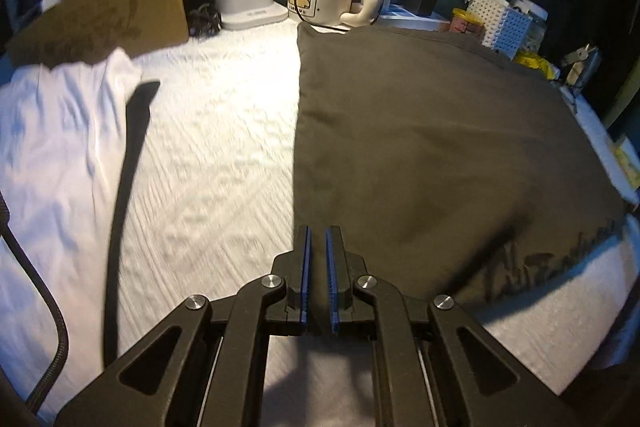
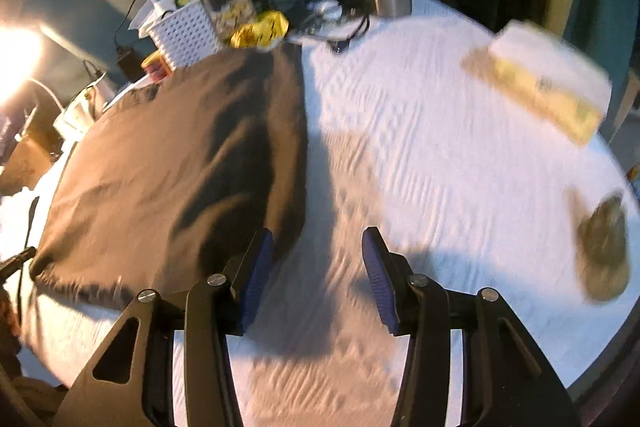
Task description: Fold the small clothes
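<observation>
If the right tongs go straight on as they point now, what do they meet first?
Probably the bare white cloth, just right of the dark garment. The open right tongs hold nothing; depth is unclear.

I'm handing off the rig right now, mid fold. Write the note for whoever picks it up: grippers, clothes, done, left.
Left gripper: shut, nothing between the pads, over the near left edge of the dark garment.
Right gripper: open, empty, at the garment's near right edge.
Dark garment: lies flat as a neat rectangle on the white textured cloth, so it looks at least partly folded; its printed hem faces the near side.
White garment: crumpled at the far left, not folded, a dark strap lying along it.
Left to do: finish the dark one if another fold is wanted, then fold the white one.
</observation>
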Demonstrator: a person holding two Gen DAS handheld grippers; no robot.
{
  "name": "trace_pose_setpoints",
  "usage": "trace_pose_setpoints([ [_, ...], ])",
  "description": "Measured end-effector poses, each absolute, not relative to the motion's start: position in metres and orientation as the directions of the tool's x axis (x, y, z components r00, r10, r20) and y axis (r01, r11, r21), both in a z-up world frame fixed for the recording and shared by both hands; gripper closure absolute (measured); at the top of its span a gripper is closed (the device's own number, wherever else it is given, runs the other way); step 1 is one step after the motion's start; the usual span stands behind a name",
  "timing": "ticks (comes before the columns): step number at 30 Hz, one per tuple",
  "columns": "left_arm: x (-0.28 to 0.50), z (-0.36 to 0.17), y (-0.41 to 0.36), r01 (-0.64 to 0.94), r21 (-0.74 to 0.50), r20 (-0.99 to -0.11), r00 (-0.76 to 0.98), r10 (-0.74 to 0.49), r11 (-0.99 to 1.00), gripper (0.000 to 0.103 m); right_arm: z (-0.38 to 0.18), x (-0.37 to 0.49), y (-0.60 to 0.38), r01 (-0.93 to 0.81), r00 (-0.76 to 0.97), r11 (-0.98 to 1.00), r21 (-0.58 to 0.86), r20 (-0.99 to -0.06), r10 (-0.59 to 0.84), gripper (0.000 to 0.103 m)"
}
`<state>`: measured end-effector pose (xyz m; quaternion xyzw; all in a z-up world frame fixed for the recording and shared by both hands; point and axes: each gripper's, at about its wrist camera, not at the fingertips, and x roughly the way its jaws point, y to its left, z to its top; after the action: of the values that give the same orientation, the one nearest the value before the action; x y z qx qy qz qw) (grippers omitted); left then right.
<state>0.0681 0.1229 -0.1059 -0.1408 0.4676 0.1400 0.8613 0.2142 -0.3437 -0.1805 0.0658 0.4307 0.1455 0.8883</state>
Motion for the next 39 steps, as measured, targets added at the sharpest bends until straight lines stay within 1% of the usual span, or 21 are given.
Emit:
trace_pose_setpoints([
  [2,0.063,-0.106,0.119,-0.374,-0.134,-0.844,0.528,0.091,0.918,0.096,-0.182,0.207,-0.343,-0.201,0.596,0.944,0.263,-0.732,0.331,0.053],
  [5,0.06,-0.107,0.11,-0.365,-0.106,-0.847,0.52,0.108,0.925,0.096,-0.183,0.204,-0.339,-0.219,0.592,0.924,0.314,-0.71,0.382,0.053],
  [8,0.057,-0.106,0.109,-0.368,-0.119,-0.844,0.527,0.101,0.922,0.096,-0.183,0.203,-0.335,-0.23,0.589,0.903,0.363,-0.687,0.426,0.054],
  [9,0.055,-0.107,0.109,-0.371,-0.125,-0.844,0.528,0.099,0.92,0.096,-0.184,0.203,-0.334,-0.233,0.585,0.894,0.383,-0.679,0.443,0.062],
  [11,0.053,-0.108,0.11,-0.376,-0.142,-0.844,0.529,0.087,0.916,0.096,-0.186,0.205,-0.327,-0.236,0.576,0.881,0.409,-0.672,0.466,0.072],
  [13,0.052,-0.11,0.109,-0.377,-0.151,-0.844,0.531,0.079,0.914,0.096,-0.188,0.207,-0.322,-0.224,0.59,0.886,0.405,-0.668,0.454,0.078],
  [15,0.052,-0.111,0.107,-0.375,-0.149,-0.842,0.533,0.082,0.915,0.096,-0.189,0.207,-0.315,-0.224,0.599,0.896,0.384,-0.67,0.438,0.087],
  [16,0.052,-0.112,0.107,-0.374,-0.147,-0.842,0.534,0.082,0.916,0.096,-0.188,0.207,-0.313,-0.224,0.601,0.897,0.381,-0.67,0.435,0.088],
  [17,0.053,-0.112,0.106,-0.369,-0.143,-0.84,0.537,0.085,0.918,0.096,-0.188,0.208,-0.314,-0.224,0.595,0.893,0.391,-0.671,0.443,0.096],
  [18,0.053,-0.113,0.106,-0.366,-0.141,-0.838,0.539,0.086,0.92,0.096,-0.188,0.208,-0.316,-0.223,0.594,0.891,0.396,-0.669,0.446,0.097],
  [20,0.055,-0.114,0.106,-0.361,-0.136,-0.834,0.544,0.09,0.923,0.096,-0.183,0.208,-0.321,-0.223,0.606,0.894,0.389,-0.663,0.44,0.098],
  [24,0.059,-0.114,0.103,-0.355,-0.109,-0.833,0.542,0.11,0.929,0.096,-0.165,0.206,-0.336,-0.203,0.652,0.92,0.334,-0.655,0.382,0.099],
  [28,0.064,-0.114,0.1,-0.342,-0.073,-0.84,0.528,0.127,0.937,0.095,-0.155,0.201,-0.336,-0.22,0.65,0.939,0.265,-0.677,0.344,0.099],
  [31,0.064,-0.115,0.101,-0.34,-0.081,-0.829,0.544,0.126,0.937,0.095,-0.159,0.198,-0.332,-0.234,0.638,0.951,0.204,-0.706,0.308,0.1],
  [34,0.064,-0.115,0.1,-0.332,-0.067,-0.828,0.544,0.133,0.941,0.095,-0.176,0.199,-0.333,-0.22,0.609,0.953,0.21,-0.733,0.302,0.1],
  [36,0.064,-0.115,0.1,-0.328,-0.068,-0.829,0.544,0.129,0.942,0.097,-0.179,0.197,-0.333,-0.211,0.613,0.953,0.218,-0.73,0.303,0.1],
  [37,0.064,-0.115,0.1,-0.325,-0.07,-0.83,0.543,0.126,0.943,0.102,-0.179,0.195,-0.333,-0.209,0.618,0.953,0.218,-0.726,0.301,0.1],
  [39,0.061,-0.112,0.102,-0.33,-0.086,-0.832,0.543,0.115,0.94,0.103,-0.173,0.191,-0.332,-0.205,0.642,0.959,0.198,-0.712,0.284,0.1],
])
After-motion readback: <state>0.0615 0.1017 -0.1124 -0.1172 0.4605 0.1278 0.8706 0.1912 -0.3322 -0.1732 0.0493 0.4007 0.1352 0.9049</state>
